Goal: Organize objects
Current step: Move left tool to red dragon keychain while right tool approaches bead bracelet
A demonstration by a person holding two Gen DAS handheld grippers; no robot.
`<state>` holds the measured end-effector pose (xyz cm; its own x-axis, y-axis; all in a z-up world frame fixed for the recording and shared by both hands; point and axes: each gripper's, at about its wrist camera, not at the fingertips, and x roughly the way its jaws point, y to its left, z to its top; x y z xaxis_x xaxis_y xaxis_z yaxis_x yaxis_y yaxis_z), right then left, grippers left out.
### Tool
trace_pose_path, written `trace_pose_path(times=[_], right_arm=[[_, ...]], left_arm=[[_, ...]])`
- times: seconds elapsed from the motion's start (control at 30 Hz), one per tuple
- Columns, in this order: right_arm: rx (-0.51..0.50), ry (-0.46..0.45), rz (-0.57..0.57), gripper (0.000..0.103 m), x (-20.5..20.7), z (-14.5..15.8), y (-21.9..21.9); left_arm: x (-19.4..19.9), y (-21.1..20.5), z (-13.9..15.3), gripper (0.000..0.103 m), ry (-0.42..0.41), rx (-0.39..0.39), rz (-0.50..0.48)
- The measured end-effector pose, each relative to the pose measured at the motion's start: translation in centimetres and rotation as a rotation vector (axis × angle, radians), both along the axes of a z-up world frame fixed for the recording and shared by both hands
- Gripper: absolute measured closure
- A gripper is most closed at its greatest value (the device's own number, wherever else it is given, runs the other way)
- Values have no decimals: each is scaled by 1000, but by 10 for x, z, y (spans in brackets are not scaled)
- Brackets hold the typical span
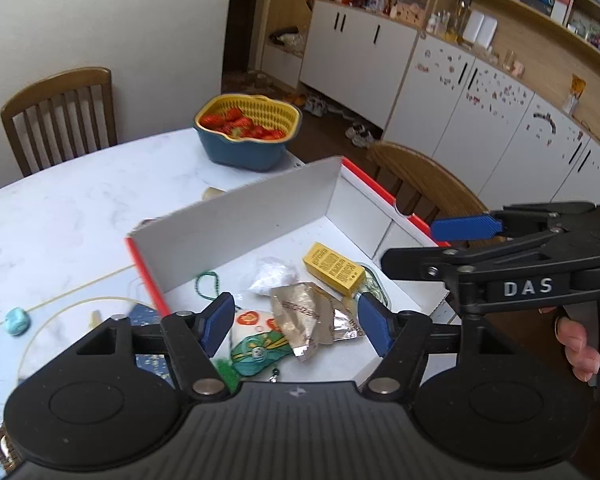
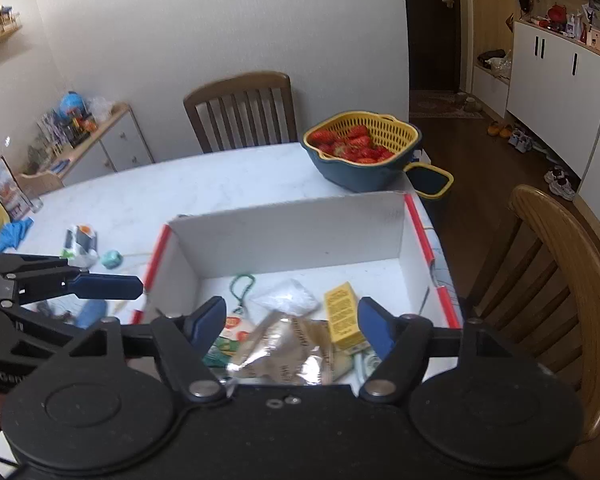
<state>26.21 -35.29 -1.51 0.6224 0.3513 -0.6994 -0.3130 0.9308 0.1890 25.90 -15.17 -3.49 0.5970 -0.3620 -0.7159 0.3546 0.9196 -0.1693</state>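
A: The box (image 1: 236, 216), white inside with red edges, sits open on the marble table (image 1: 80, 200) near its right end. What lies left of it?

B: In the left wrist view, a small teal block (image 1: 18, 321) rests on the table well left of the box. In the right wrist view a white and orange packet (image 2: 81, 242) lies just beside that block, farther left.

A: And the left gripper (image 1: 296, 326)?

B: It hangs above the near part of the box, jaws apart, pads touching nothing. Below the gap lie a colourful pouch (image 1: 256, 344) and a crinkled foil wrapper (image 1: 312, 320), both on the box floor.

A: What else is inside?

B: A green bead string (image 1: 206, 286) towards the back left, a white plastic bag (image 1: 274, 274) in the middle, and a yellow carton (image 1: 334, 268) to the right, its near end resting over a glass jar (image 1: 374, 286).

A: The right gripper (image 2: 292, 328)?

B: Also spread wide with nothing between its blue pads, poised over the same pile. From the left camera one of its fingers (image 1: 466, 227) shows over the right wall of the box, a hand (image 1: 580, 344) on its handle.

A: Beyond the box?

B: A blue bowl with a yellow strainer (image 1: 248, 128) holding strawberries stands at the far table edge, a wooden chair (image 1: 60, 116) behind the table and another wooden chair (image 2: 560, 280) at its right.
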Motion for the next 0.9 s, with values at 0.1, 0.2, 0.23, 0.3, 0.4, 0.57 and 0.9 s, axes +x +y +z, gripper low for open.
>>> trace_pose_path(times=[0.1, 0.2, 0.23, 0.3, 0.4, 0.57, 0.9], right_arm=[[1, -28, 3, 22, -12, 5, 9], [7, -55, 5, 15, -23, 10, 19], [8, -65, 9, 13, -28, 11, 24], [-4, -86, 21, 10, -35, 14, 35], [-12, -112, 40, 8, -46, 17, 53], [-8, -137, 69, 7, -62, 22, 84], [-12, -142, 117, 7, -79, 21, 151]], left_arm=[[-9, 17, 7, 27, -26, -19, 29], [-18, 33, 15, 22, -59, -17, 55], [-21, 38, 17, 22, -68, -16, 63], [-27, 49, 21, 22, -80, -15, 79], [-36, 68, 24, 21, -94, -22, 97], [-52, 101, 28, 21, -110, -41, 140], [-78, 175, 27, 1, -144, -41, 212]])
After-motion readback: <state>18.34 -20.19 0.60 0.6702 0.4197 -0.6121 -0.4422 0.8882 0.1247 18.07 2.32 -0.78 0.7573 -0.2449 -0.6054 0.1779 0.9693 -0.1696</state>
